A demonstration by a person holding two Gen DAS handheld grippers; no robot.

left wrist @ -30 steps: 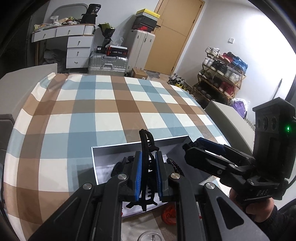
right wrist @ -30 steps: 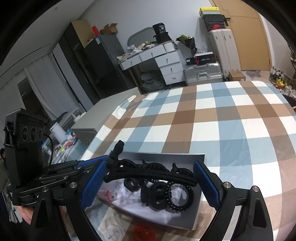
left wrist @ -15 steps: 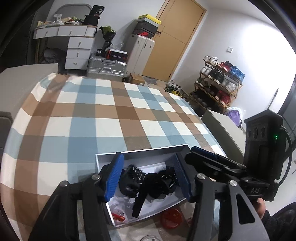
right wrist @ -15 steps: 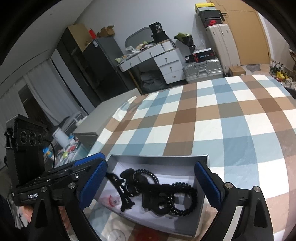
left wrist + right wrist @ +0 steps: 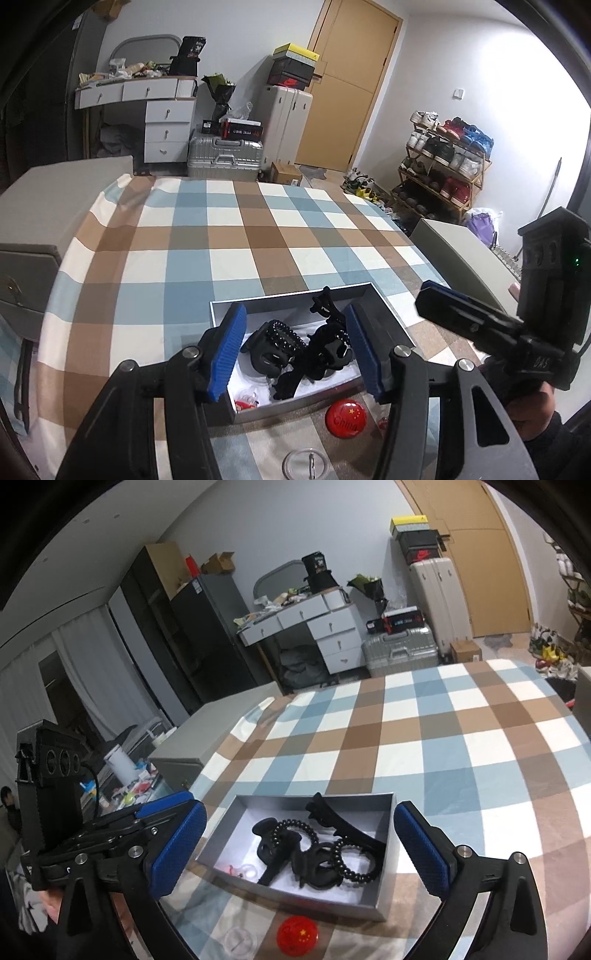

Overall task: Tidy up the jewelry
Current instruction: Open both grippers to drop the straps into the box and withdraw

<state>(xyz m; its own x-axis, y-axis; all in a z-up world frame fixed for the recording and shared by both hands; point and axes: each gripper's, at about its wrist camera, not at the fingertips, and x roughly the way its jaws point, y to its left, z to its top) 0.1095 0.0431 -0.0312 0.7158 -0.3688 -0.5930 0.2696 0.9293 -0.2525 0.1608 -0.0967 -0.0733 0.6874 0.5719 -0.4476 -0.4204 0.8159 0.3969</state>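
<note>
A grey open box [image 5: 288,295] [image 5: 295,897] sits on the checked tablecloth. Inside lie a long black claw clip [image 5: 351,827] [image 5: 325,306], other black clips and black spiral hair ties [image 5: 354,864] [image 5: 284,334]. My left gripper [image 5: 294,314] hovers over the box's near side, open, with nothing between its blue pads [image 5: 225,354]. My right gripper [image 5: 297,808] hangs just in front of the box; its jaws are opening and hold nothing. Each gripper shows at the edge of the other's view.
A red round badge [image 5: 345,417] [image 5: 297,933] and a clear round lid [image 5: 308,459] [image 5: 240,939] lie on the cloth just in front of the box. Grey cabinets flank the table; drawers, suitcases and a shoe rack stand beyond its far edge.
The left gripper was shut on a black clip and has opened. A long clip spanned the right gripper's pads. Both clips now lie in the box, and both grippers have drawn back and up.
</note>
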